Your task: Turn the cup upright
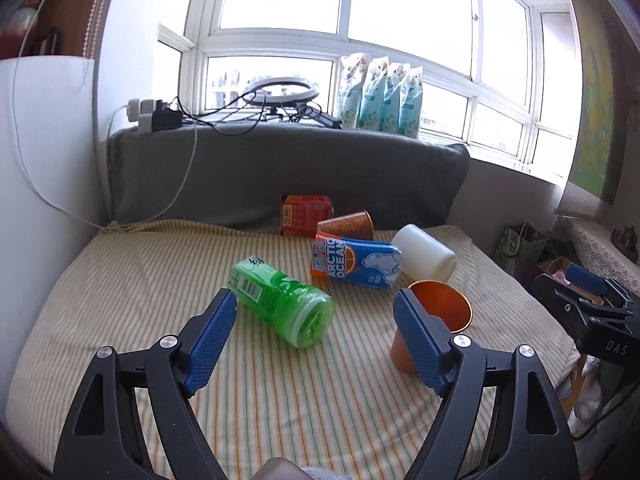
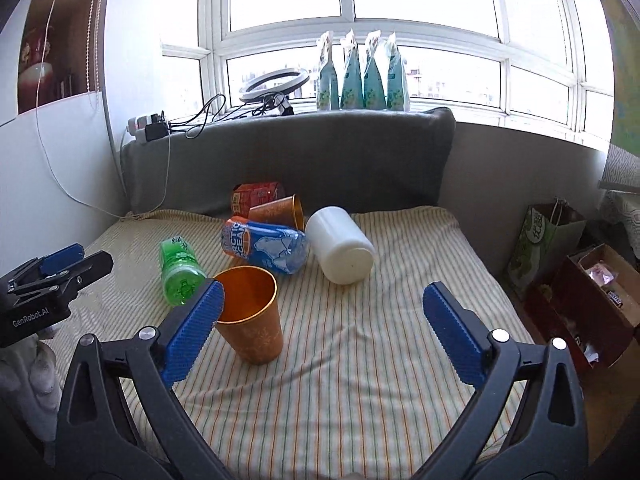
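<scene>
Right gripper is spread wide, nothing between its fingers, hovering low over the striped bed. Its left blue pad sits just in front of the orange cup, whether touching it can't be told. That cup stands upright, mouth up, base on the sheet, maybe a slight lean. So for this cup the flip looks done and released.

Left gripper is also spread open and empty, fingers aimed at the bed; the green bottle lies on its side between and beyond them, not gripped. In the left wrist view the upright orange cup is partly hidden behind the right pad.

Farther back: a blue can on its side, a white jar lying down, and a second orange cup tipped on its side, mouth facing right, up against a red can near the grey headboard.

Judgement: one cup is up; if the task covers the back cup too, that one is still left, and it's wedged among the cans, so reaching in could knock them.
</scene>
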Action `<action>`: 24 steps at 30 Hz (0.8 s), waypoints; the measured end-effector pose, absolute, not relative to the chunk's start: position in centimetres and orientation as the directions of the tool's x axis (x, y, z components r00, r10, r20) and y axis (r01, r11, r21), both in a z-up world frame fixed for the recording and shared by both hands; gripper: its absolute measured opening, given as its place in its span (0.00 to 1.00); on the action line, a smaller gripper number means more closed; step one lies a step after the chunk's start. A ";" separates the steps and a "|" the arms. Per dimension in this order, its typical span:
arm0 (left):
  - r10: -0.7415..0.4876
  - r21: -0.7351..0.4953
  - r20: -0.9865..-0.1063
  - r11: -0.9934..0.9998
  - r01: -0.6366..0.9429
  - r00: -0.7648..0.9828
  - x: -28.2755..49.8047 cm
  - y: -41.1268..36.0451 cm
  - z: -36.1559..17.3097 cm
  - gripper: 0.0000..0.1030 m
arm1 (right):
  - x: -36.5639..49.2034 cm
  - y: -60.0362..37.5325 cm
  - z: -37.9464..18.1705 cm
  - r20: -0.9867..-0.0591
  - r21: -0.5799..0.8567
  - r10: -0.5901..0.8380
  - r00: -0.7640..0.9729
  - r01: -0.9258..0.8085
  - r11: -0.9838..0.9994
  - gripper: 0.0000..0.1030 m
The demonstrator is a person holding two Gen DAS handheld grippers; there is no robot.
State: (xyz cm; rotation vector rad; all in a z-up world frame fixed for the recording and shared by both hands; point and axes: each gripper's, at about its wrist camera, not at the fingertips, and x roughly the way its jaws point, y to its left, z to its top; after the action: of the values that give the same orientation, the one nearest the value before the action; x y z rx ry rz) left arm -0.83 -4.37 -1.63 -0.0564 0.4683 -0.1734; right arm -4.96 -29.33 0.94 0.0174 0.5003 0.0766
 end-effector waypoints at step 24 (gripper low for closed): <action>-0.122 -0.070 -0.356 0.992 0.104 0.927 -2.0 -3.2 0.4 0.85 | -3.7 -27.4 3.1 -0.384 0.007 0.044 0.922 -0.045 0.999 1.00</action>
State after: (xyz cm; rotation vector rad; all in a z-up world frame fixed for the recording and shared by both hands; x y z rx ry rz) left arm -1.96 -3.24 0.38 -0.0498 0.3678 -0.1159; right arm -3.68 -27.44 3.05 -0.0020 0.3942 0.0453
